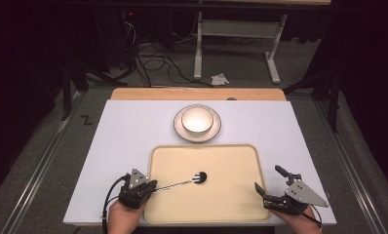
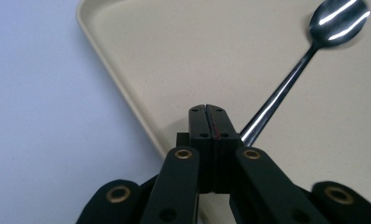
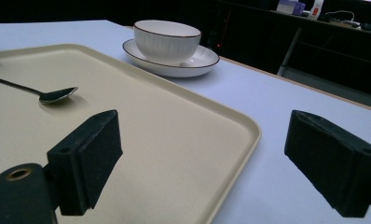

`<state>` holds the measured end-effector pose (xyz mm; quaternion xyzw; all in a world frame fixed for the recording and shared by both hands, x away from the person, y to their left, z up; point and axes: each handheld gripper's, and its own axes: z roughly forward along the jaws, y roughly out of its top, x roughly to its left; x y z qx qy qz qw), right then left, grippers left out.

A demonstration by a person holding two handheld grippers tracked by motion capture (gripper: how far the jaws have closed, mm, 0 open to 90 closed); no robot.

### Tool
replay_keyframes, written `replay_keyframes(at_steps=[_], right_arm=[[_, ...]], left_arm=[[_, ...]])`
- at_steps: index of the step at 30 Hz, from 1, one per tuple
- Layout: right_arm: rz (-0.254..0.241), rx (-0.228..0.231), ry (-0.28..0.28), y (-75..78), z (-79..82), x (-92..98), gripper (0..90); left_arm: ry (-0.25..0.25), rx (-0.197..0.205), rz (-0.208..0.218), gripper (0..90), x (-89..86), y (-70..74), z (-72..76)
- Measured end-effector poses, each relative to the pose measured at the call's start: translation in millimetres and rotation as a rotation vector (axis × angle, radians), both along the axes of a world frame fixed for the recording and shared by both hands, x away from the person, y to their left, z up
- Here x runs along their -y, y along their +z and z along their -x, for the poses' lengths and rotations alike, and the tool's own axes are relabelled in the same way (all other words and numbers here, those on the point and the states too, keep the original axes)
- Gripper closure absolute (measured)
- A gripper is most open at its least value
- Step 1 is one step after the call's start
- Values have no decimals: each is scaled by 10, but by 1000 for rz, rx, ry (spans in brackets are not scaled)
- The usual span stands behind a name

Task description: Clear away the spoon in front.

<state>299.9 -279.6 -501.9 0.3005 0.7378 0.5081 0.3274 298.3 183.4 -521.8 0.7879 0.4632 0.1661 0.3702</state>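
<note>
A metal spoon (image 1: pixel 182 183) lies across the beige tray (image 1: pixel 221 204), its bowl (image 1: pixel 200 177) near the tray's middle and its handle running left. My left gripper (image 1: pixel 153 187) is at the tray's left edge, its jaws pressed together at the handle's end. In the left gripper view the handle (image 2: pixel 277 98) comes out from under the closed fingertips (image 2: pixel 206 112). In the right gripper view the spoon (image 3: pixel 58 94) rests bowl-down with its handle lifted to the left. My right gripper (image 1: pixel 267 177) stands open at the tray's front right corner, with nothing between its fingers.
A white bowl (image 1: pixel 197 119) sits on a white plate (image 1: pixel 216 131) just behind the tray, also seen as bowl (image 3: pixel 167 39) and plate (image 3: pixel 202 63). The white tabletop (image 1: pixel 124 136) extends left and right. A table frame and cables stand on the floor beyond.
</note>
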Motion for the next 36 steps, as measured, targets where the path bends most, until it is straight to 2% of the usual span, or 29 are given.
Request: replay_keyframes(at_steps=[3, 8, 11, 16, 19, 29, 32, 34, 35, 36], right_arm=[[0, 5, 2, 1, 0, 2, 117], [2, 0, -2, 0, 0, 0, 118], [-4, 2, 0, 2, 1, 3, 117], [-3, 1, -2, 5, 6, 3, 118], [-7, 2, -3, 6, 7, 5, 118], [-2, 1, -1, 5, 5, 2, 118], [-2, 2, -1, 5, 4, 2, 119], [-2, 4, -1, 7, 5, 3, 118], [-3, 4, 0, 6, 5, 3, 119], [-3, 2, -1, 5, 4, 2, 119]], left_arm=[[-6, -1, -12, 900, 13, 8, 4], [-32, -21, -3, 900, 34, 20, 51], [-49, -23, -18, 900, 62, 30, 100], [-100, -36, -47, 900, 115, 57, 198], [-129, -50, -47, 900, 153, 69, 246], [-209, -62, -65, 900, 333, 93, 310], [-204, -60, -64, 900, 350, 94, 305], [-176, -50, -43, 900, 344, 97, 272], [-163, -39, -32, 900, 343, 110, 243], [-158, -7, -27, 900, 348, 136, 217]])
